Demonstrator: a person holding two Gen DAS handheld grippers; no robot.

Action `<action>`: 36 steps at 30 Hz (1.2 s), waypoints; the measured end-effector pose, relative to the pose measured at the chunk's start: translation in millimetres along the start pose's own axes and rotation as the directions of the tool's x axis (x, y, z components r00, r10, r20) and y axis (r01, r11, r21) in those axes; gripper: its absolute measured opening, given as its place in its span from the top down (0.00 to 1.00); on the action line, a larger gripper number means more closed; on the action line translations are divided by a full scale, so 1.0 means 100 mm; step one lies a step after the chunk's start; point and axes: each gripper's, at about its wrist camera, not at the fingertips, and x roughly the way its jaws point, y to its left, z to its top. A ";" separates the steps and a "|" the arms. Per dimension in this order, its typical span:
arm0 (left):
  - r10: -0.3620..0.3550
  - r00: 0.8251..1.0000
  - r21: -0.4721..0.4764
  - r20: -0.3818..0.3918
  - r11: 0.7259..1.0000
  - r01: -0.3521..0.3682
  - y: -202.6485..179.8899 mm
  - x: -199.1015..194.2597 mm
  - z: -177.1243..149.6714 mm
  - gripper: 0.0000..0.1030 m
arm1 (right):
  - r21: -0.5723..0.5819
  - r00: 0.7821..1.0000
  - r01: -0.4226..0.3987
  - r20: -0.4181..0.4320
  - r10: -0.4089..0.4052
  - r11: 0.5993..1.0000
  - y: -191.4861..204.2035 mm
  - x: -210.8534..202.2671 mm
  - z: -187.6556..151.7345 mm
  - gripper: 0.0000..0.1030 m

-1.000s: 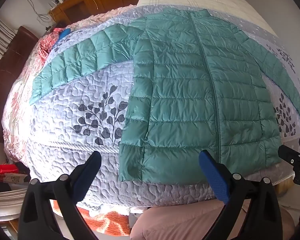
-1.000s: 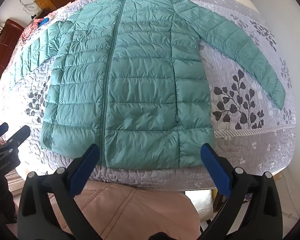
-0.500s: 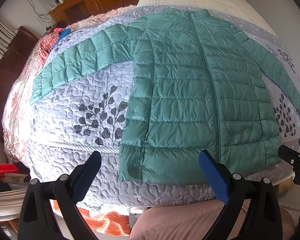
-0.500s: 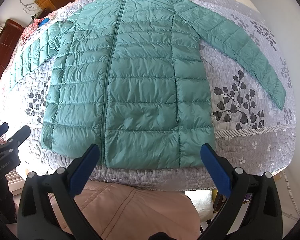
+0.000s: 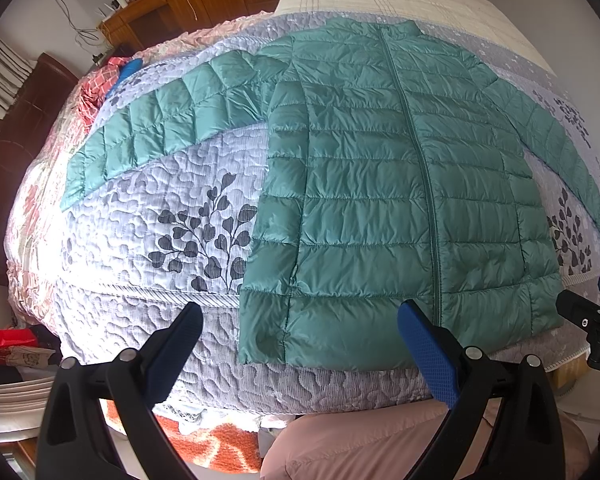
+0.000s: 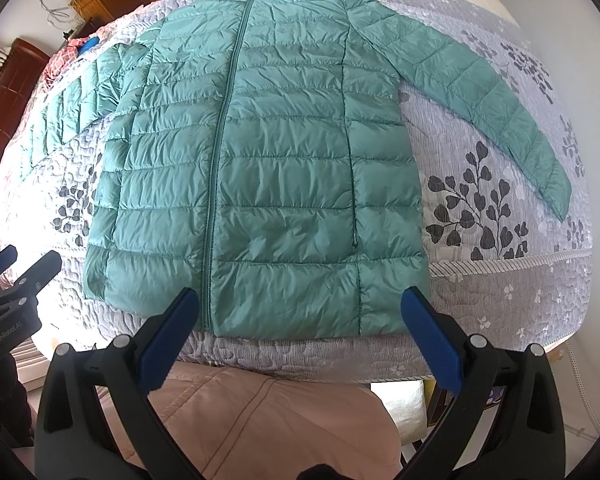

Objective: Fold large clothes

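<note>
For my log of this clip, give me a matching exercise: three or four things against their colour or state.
Things:
1. jacket
2. left gripper
3. quilt
4. zipper

States:
A. open, holding nothing
B. grey with dark leaf print
C. teal, spread flat with sleeves out
D. closed along the front

Pairs: 1-C, 2-A, 3-B, 4-D

Bedspread (image 5: 172, 184) lies bare beside the jacket (image 6: 268, 168); sleeves spread across both flanks.
</note>
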 end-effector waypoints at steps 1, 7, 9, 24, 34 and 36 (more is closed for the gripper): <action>0.000 1.000 0.000 -0.001 1.000 0.000 0.00 0.00 0.00 0.05 | 0.000 1.000 0.000 0.000 0.000 1.000 0.00 0.00 0.00 0.03; 0.001 1.000 0.000 0.001 1.000 -0.001 0.00 -0.01 0.00 0.05 | 0.000 1.000 0.000 0.001 0.000 1.000 0.00 0.00 0.00 0.03; 0.001 1.000 -0.001 0.001 1.000 -0.001 0.00 -0.01 0.01 0.05 | 0.000 1.000 0.000 0.003 0.000 1.000 0.00 0.00 0.00 0.03; 0.001 1.000 0.000 0.001 1.000 -0.001 0.01 -0.01 0.00 0.05 | 0.000 1.000 -0.002 0.002 0.002 1.000 0.01 0.01 0.00 0.03; 0.004 1.000 0.000 0.003 1.000 -0.004 0.03 -0.02 0.01 0.05 | 0.000 1.000 -0.004 0.001 0.004 1.000 -0.01 0.02 0.00 0.03; 0.004 1.000 0.000 0.003 1.000 -0.004 0.03 -0.02 0.01 0.05 | 0.000 1.000 -0.004 0.001 0.004 1.000 0.00 0.02 0.00 0.03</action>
